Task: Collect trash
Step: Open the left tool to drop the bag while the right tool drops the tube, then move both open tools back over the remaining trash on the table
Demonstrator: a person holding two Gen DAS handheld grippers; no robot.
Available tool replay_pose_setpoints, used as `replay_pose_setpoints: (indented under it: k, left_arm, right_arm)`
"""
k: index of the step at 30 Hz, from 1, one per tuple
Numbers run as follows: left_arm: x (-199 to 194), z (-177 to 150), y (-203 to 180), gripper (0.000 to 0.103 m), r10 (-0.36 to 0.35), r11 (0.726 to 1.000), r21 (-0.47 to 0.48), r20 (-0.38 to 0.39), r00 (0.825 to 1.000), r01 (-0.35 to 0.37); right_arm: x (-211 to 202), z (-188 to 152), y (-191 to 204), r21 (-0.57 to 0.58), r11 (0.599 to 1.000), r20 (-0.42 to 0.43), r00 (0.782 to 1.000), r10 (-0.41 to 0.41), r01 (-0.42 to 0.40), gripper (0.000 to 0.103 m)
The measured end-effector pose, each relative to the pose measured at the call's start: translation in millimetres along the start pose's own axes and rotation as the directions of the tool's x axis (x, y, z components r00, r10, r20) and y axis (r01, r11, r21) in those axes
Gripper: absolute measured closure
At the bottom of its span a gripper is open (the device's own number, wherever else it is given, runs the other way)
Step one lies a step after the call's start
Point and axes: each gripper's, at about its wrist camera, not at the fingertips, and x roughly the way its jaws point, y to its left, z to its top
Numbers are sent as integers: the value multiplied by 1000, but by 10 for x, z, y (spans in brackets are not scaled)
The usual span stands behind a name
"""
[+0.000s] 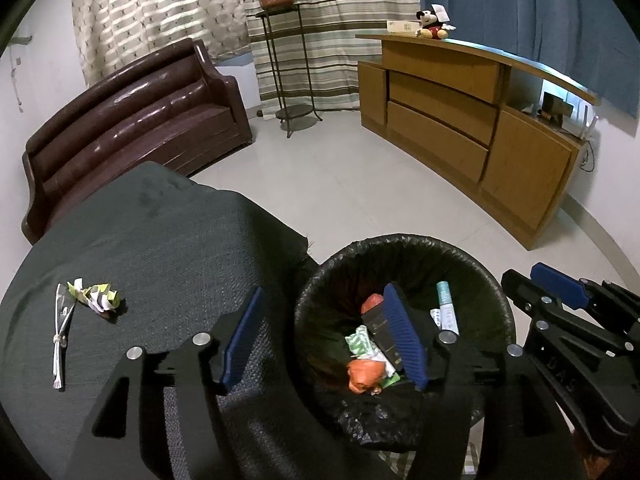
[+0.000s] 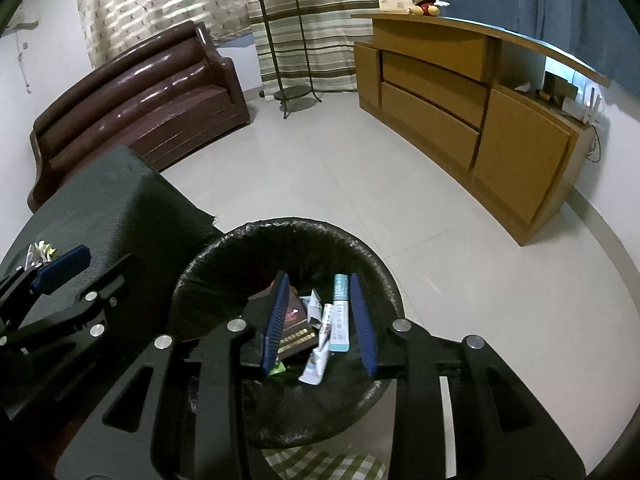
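My left gripper (image 1: 324, 344) hangs with jaws apart and empty, one blue pad over the dark cloth-covered tabletop (image 1: 160, 248), the other over the bin (image 1: 404, 248). My right gripper (image 2: 320, 320) is poised above the same bin, jaws parted with nothing pressed between them.

The black-bagged bin sits on the floor just beside the tabletop, and already holds trash: a dark box with gold lettering (image 2: 294, 336), a teal-and-white tube (image 2: 340, 312), white wrappers (image 2: 320, 356), an orange crumpled piece (image 1: 364, 376) and a green-and-white scrap (image 1: 362, 344).

On the tabletop, well apart from the bin, a crumpled yellow-and-white wrapper (image 1: 98, 296) lies touching a thin knotted clear strip (image 1: 60, 336).

Beyond stand a brown sofa (image 1: 132, 120), a plant stand (image 1: 288, 72) and a wooden cabinet (image 1: 460, 120) bearing a plush toy (image 1: 432, 24).

My pads hide part of the bin's contents; the print on the packaging is too small to read.
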Motion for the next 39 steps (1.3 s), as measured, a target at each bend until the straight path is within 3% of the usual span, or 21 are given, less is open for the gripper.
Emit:
replay_pose_setpoints:
  k: [10,12,16,19,26,39]
  left_arm:
    - [-22,31,21,40,-2,1000,-8,6,1000,2]
    - [-40,49,25,40,-2,1000,-12,9,1000,2]
    - [-74,51,71,39,-1,1000,-23,15,1000,1]
    - [-107,54,97,38,0,1000,-28,20,1000,1]
    - [-180,39,221,37,8,999,-50,32,999,-6]
    - [-262,-176,771,37,100,987,-124,0,995,-99]
  right_arm:
    - [-3,7,-4,-5,1000,3,1000,3,-3,70]
    - [-15,13,2,-9,1000,5,1000,6,-6,62]
    - [-30,18,34,-23,1000,6,1000,7,-7,60]
    - [-54,29,66,-26,1000,13,1000,5,-5,53]
    - [-104,47,188,-43,999,24,1000,11,-9,51]
    - [-134,3,724,-135,987,6,996,87,-86,50]
